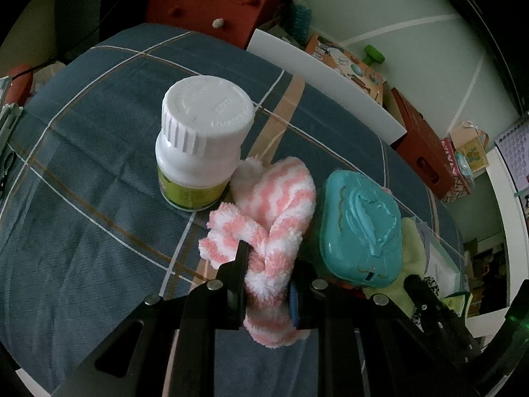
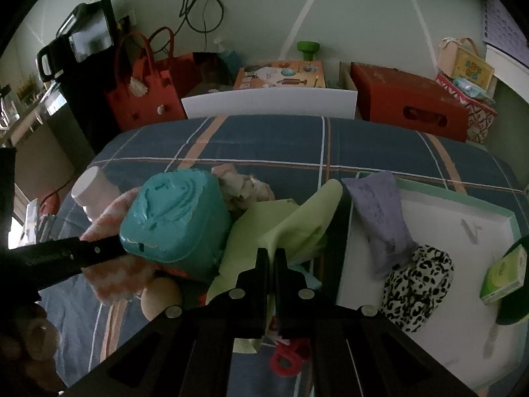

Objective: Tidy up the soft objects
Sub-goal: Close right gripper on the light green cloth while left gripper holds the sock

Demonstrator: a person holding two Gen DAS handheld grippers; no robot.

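My left gripper (image 1: 267, 264) is shut on a fuzzy pink-and-white striped sock (image 1: 277, 208), which bunches up over the plaid bedcover (image 1: 92, 172). The sock's loose end lies between a white pill bottle (image 1: 205, 139) and a teal lidded container (image 1: 360, 228). In the right wrist view my right gripper (image 2: 271, 252) is shut on a pale green cloth (image 2: 297, 221) that lies beside the teal container (image 2: 175, 215). The left gripper (image 2: 109, 248) comes in from the left with the pink sock (image 2: 109, 215) around it.
A white tray (image 2: 463, 231) lies to the right with a purple packet (image 2: 380, 221), a leopard-print soft item (image 2: 416, 291) and a green box (image 2: 502, 274). A crumpled beige cloth (image 2: 244, 185), a tan ball (image 2: 162, 297) and a red plastic piece (image 2: 287, 360) lie near the grippers.
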